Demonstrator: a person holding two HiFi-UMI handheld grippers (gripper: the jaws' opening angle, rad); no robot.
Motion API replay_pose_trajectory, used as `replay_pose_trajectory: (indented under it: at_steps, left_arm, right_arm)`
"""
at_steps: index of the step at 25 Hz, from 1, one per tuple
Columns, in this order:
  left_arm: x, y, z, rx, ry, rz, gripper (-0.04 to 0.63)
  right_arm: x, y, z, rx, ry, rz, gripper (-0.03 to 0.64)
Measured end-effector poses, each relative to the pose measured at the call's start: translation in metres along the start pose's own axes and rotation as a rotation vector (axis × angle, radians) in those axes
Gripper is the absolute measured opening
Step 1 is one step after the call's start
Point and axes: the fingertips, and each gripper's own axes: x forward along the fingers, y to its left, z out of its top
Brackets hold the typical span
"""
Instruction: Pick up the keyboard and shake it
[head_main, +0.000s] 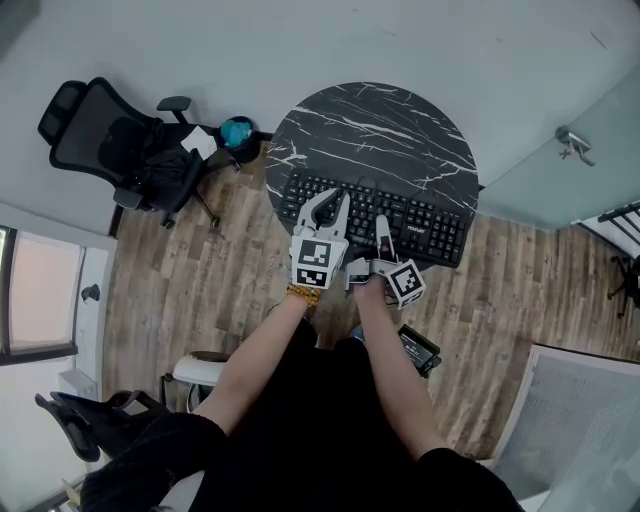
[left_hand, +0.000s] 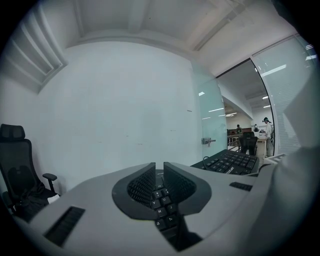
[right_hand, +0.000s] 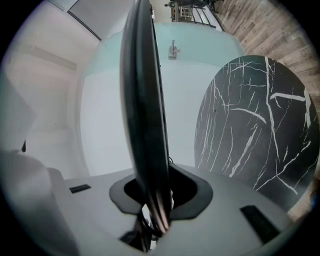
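one round black marble table (head_main: 380, 120) is standing on the wood floor (head_main: 200, 280) in front of the person, and the black keyboard (head_main: 420, 215) is hanging over its near edge. it is looking clear of the top: in the right gripper view the board is standing edge-on with the marble well behind it. the left gripper (head_main: 327, 212) is biting the keyboard's near long edge toward the left end, its pads clamping a column of keys. the right gripper (head_main: 382, 230) is pinching the thin board on the same edge, about the middle. so i'm judging that the pick-up is done and the shaking is the step in hand; the board's smeared look between the right jaws is hinting at that. the next move is calling for short, quick swings with both grips locked. neither grip is supporting the long right end, so it is likely to sag or twist loose.
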Motion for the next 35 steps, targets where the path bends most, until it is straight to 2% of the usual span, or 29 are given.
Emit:
replay_pose_trajectory:
  at_steps: [11,15,18,23,27,30,35]
  left_arm:
    - [0.0,-0.002,-0.001,0.019,0.003,-0.002,0.055]
    - [0.002,-0.002,-0.001,0.015,0.008,0.0,0.055]
    - [0.004,0.0,0.002,0.009,0.006,0.002,0.055]
    - [0.005,0.005,0.005,-0.004,-0.001,0.009,0.055]
    - [0.004,0.006,0.006,-0.014,-0.001,0.009,0.057]
    - [0.003,0.005,0.005,-0.019,0.001,0.007,0.055]
    - [0.001,0.006,0.0,-0.026,0.002,0.012,0.055]
  right_arm:
    - [-0.002,0.0,0.007,-0.016,-0.003,0.001,0.086]
    - [0.0,0.003,0.022,-0.091,0.003,-0.006,0.086]
    - [0.006,0.016,0.039,-0.187,0.011,0.0,0.086]
    - [0.018,0.044,0.071,-0.447,0.031,-0.009,0.086]
    - [0.027,0.064,0.089,-0.709,0.05,-0.066,0.086]
    - [0.032,0.072,0.094,-0.95,0.075,-0.138,0.084]
    - [0.038,0.072,0.086,-1.408,0.138,-0.291,0.084]
